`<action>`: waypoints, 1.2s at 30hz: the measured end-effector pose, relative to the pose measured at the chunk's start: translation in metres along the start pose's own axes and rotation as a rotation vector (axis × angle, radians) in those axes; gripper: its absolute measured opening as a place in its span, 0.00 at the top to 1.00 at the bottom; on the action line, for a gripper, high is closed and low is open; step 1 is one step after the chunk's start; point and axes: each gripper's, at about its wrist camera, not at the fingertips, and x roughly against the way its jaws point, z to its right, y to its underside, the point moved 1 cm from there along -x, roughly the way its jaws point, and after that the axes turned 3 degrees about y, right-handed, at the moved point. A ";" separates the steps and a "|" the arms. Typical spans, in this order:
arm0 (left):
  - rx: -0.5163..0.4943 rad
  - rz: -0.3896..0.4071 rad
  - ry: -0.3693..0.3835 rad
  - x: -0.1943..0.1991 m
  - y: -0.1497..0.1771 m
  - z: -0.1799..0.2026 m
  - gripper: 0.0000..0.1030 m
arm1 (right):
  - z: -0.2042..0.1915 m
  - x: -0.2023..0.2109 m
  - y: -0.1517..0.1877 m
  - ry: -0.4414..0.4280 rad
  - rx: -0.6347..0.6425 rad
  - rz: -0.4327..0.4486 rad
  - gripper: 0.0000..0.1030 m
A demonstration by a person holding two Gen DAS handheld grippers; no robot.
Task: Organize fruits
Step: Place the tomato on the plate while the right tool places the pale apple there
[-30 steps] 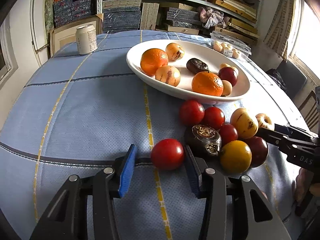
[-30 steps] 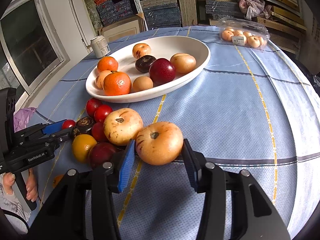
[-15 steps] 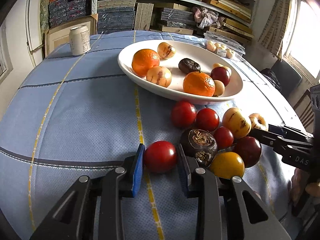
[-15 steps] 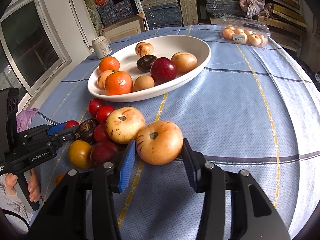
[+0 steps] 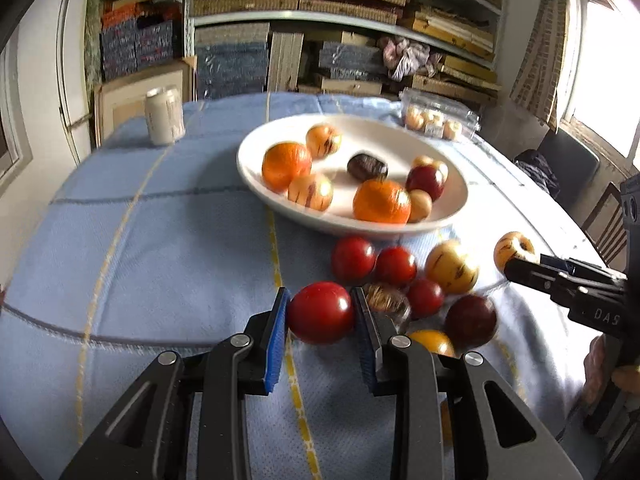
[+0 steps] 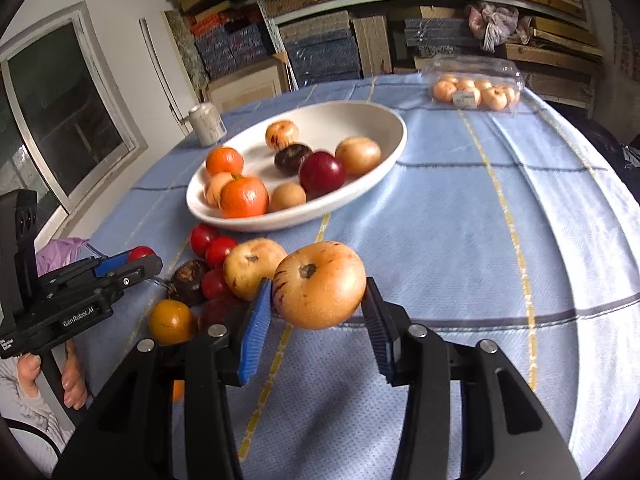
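While my left claw (image 5: 321, 312) clamps a red tomato (image 5: 320, 313) between its blue pads, my right claw (image 6: 318, 300) grips a speckled yellow-orange fruit (image 6: 319, 285) (both look lifted off the cloth). Just beyond lies the loose heap on the blue-clothed surface (image 6: 480, 208): tomatoes, a dark fruit, a yellow one. Farther back sits the white bowl (image 6: 394, 128) with oranges and plums, then a can (image 5: 164, 116) and a clear fruit pack (image 6: 476, 92).
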 end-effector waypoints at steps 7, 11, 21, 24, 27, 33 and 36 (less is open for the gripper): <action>0.001 0.032 -0.022 -0.015 -0.067 0.002 0.70 | -0.007 0.008 -0.053 -0.003 0.014 0.081 0.57; 0.016 0.015 -0.025 -0.047 -0.100 0.002 0.70 | -0.022 -0.017 -0.090 0.001 0.058 0.080 0.57; 0.019 -0.058 -0.010 -0.120 -0.137 0.005 0.70 | 0.002 -0.102 -0.141 0.081 0.005 -0.010 0.57; 0.031 -0.053 -0.013 -0.128 -0.135 0.000 0.69 | 0.007 -0.116 -0.137 0.076 0.003 -0.037 0.57; 0.020 -0.044 -0.022 -0.127 -0.134 0.001 0.68 | 0.007 -0.112 -0.134 0.069 -0.016 0.000 0.55; 0.063 -0.024 0.006 -0.113 -0.136 -0.003 0.45 | 0.004 -0.065 -0.142 0.036 -0.009 0.100 0.48; 0.070 0.001 0.003 -0.089 -0.136 -0.006 0.43 | 0.001 -0.023 -0.136 0.004 -0.016 0.192 0.28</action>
